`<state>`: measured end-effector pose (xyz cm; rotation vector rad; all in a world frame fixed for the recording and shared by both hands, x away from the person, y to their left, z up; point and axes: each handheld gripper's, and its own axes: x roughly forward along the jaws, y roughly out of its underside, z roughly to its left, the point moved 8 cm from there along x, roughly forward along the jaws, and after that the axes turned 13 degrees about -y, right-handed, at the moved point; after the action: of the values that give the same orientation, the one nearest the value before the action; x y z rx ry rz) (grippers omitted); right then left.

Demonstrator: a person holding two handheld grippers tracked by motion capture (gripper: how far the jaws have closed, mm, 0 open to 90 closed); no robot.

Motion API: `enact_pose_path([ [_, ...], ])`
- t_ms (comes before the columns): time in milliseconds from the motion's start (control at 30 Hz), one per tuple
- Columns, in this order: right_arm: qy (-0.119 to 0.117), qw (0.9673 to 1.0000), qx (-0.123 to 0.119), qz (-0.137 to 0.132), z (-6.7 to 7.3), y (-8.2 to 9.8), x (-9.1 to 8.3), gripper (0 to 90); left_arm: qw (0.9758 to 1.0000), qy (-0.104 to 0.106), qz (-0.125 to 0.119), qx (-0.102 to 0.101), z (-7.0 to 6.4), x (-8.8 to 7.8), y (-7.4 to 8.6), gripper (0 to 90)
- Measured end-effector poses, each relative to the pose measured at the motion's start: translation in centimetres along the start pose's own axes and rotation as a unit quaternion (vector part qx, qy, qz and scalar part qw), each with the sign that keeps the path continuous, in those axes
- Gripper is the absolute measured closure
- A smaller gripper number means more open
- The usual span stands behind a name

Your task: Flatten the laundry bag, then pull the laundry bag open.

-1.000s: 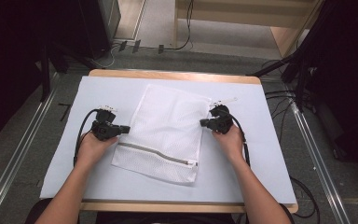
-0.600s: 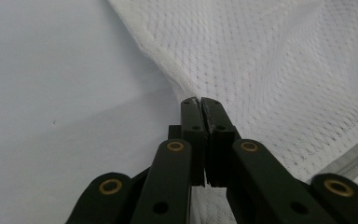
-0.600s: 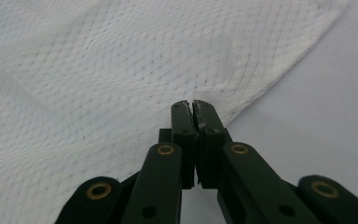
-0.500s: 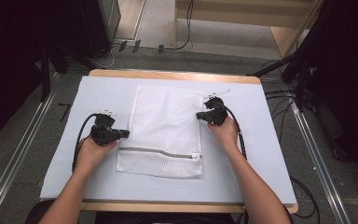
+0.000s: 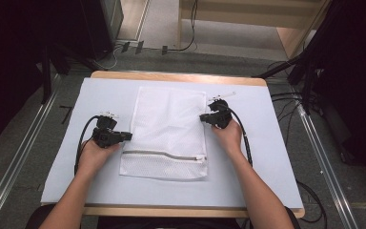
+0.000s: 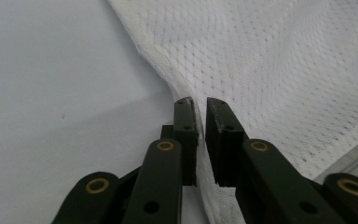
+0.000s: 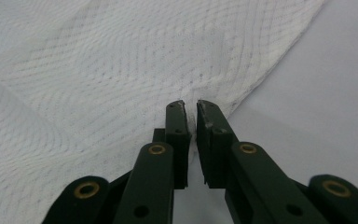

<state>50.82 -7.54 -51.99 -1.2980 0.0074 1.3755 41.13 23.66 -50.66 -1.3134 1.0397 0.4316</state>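
- High view: the white mesh bag point(image 5: 167, 131) lies flat in the middle of the worktop point(image 5: 267, 167), with the left hand-held gripper point(image 5: 126, 136) at its left edge and the right hand-held gripper point(image 5: 203, 117) at its right edge; a hand pulling away too early can drag the bag askew
- Left gripper view: the jaws have just been opening and stand slightly apart, with the bag's hem point(image 6: 203, 154) between them and not pinched; the loose mesh can snag on a pad
- Right gripper view: the same small gap, with the bag's edge point(image 7: 193, 126) in it; lifting now can raise this side and make a wrinkle

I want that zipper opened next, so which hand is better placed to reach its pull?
Probably the right gripper: the zipper seems to end with its pull at the mesh bag's right edge. Both jaws have just been opening, fabric between them.
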Motion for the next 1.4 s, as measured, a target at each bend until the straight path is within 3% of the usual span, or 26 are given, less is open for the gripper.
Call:
enact_pose_path([
  [200,0.002,0.9999,-0.013,-0.008,0.5,0.0,-1.2,72.5,0.9999,-0.008,-0.007,0.000,0.3,-0.7,-0.6,68.4],
  [333,-0.002,0.9998,-0.018,-0.011,1.0,0.1,-2.0,69.0,0.9998,0.004,-0.015,-0.009,0.2,-1.3,-1.1,62.1],
  [500,-0.008,0.9996,-0.023,-0.012,1.6,0.4,-2.6,68.2,0.9999,0.010,-0.014,0.002,-0.4,-1.6,-1.3,56.2],
  [1000,-0.019,0.9995,-0.025,-0.011,2.4,1.2,-3.3,69.1,0.9988,0.035,-0.013,0.032,-3.0,-1.5,-2.2,49.4],
  [1400,-0.035,0.9986,-0.039,0.002,4.4,3.1,-4.4,65.7,0.9966,0.054,-0.014,0.061,-5.2,-1.1,-2.9,43.9],
])
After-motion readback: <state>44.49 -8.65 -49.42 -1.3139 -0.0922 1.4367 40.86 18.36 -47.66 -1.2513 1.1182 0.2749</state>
